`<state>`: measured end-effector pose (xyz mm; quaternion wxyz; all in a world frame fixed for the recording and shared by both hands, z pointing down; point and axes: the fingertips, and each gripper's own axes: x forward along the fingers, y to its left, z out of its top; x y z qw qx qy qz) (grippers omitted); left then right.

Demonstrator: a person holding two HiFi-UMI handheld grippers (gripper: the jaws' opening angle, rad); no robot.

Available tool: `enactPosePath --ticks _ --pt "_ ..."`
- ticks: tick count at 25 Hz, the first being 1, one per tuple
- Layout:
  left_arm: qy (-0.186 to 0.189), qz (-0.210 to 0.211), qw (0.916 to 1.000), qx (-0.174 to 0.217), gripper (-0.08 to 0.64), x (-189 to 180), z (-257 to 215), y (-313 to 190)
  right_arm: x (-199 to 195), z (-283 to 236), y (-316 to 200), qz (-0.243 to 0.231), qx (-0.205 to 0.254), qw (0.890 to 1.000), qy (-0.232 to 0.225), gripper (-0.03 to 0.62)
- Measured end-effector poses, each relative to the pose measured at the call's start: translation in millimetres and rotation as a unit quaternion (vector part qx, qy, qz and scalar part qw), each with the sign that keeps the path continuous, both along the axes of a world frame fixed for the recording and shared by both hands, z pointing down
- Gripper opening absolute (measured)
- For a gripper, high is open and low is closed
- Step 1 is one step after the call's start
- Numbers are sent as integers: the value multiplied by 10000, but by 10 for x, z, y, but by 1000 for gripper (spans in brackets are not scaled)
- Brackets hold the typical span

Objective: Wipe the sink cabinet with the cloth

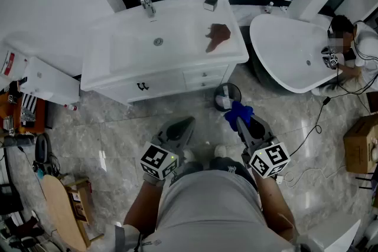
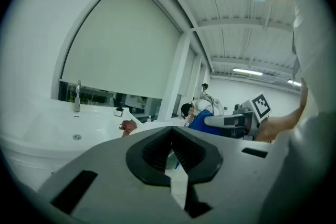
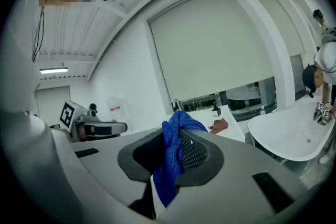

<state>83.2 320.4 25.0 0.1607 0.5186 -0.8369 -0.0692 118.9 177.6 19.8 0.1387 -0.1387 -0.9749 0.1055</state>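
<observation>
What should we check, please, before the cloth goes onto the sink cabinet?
1. Blue cloth clamped in the right hand-held gripper: ok.
2. Left hand-held gripper shut and empty: ok.
3. Cloth in contact with the sink cabinet: not ok, it is held well clear of the front.
4. Countertop free of loose items: not ok, a brown rag lies right of the basin.
5. Floor ahead free: not ok, a round object sits by the cabinet's right corner.
6. Cloth damp: cannot tell.
</observation>
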Motion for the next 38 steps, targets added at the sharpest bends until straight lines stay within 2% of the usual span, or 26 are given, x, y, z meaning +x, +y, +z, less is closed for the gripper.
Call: enactPosePath --ticks 7,11,17,23,31,38 --pt "115 123 9998 106 12 -164 84 273 -107 43 233 145 73 9998 65 61" --pt "154 249 9996 7 14 -230 212 367 -126 108 279 251 111 9995 152 61" --pt "-1 235 9988 -440 14 -420 384 268 -204 339 74 391 221 9981 425 61" --pt "-49 355 9952 -911 15 -743 504 -113 -570 632 -319 420 -64 9974 579 61" --pt "-281 567 9833 -1707 15 -1265 621 -782 -1147 820 -968 327 -446 9966 608 61" --pt "-233 714 9745 -2115 17 -1521 765 -1052 -1286 966 -1252 463 -729 9932 781 61"
